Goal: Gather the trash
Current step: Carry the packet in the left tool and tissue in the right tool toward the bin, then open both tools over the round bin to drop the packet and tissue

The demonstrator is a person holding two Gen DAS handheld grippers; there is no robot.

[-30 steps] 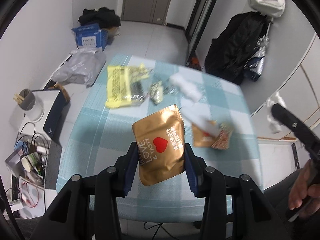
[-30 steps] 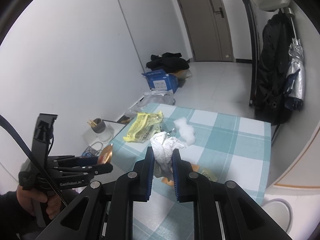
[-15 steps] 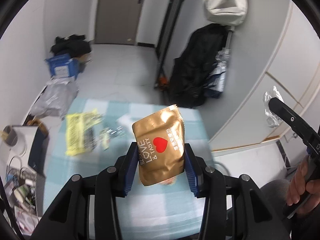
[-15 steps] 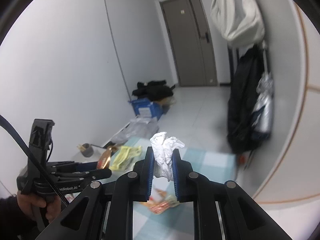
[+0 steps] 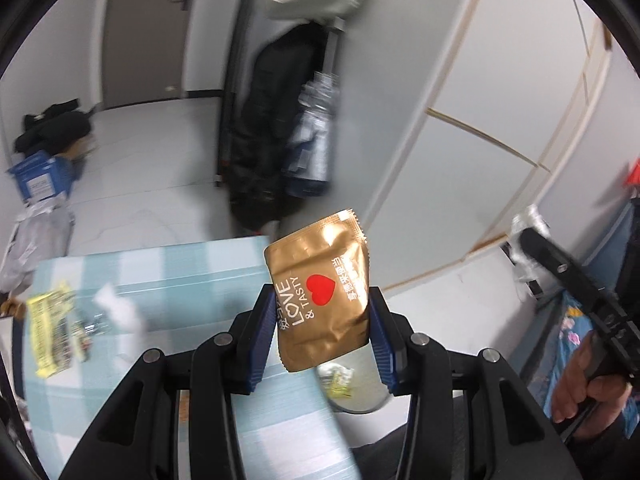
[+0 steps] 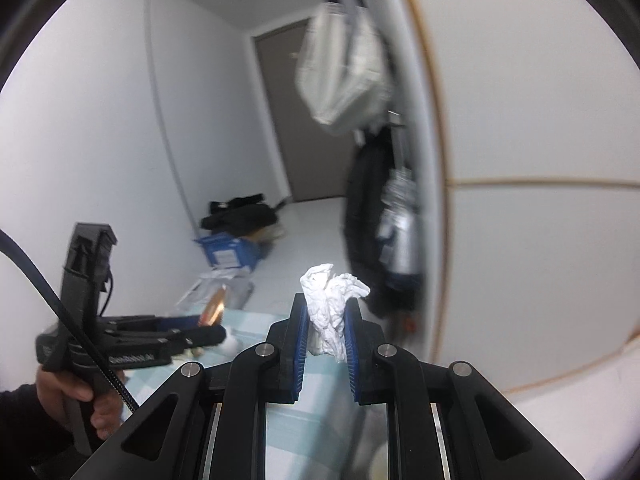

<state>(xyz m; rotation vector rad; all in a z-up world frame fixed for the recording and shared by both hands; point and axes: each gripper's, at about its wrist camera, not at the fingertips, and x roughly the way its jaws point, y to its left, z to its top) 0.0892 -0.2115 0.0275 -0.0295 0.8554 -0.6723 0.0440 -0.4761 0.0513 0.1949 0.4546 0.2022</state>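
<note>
My left gripper (image 5: 320,308) is shut on a gold snack packet (image 5: 320,296) with a red heart, held up over the right end of the checked table (image 5: 168,280). Just below the packet a round bin (image 5: 352,384) with trash in it stands beside the table. My right gripper (image 6: 326,320) is shut on a crumpled white tissue (image 6: 330,304). The right gripper also shows at the right of the left wrist view (image 5: 532,236), and the left gripper at the left of the right wrist view (image 6: 208,320). A yellow wrapper (image 5: 52,328) and a white tissue (image 5: 120,308) lie on the table.
A dark coat and an umbrella (image 5: 280,140) hang past the table's far end. A blue box (image 5: 40,176) and black clothes (image 5: 52,132) lie on the floor. White cabinet panels (image 5: 480,140) fill the right side. The view is blurred by motion.
Both grippers have swung to the right, away from the table's middle, still holding the packet and the tissue. The bin has come into view under the left gripper.
</note>
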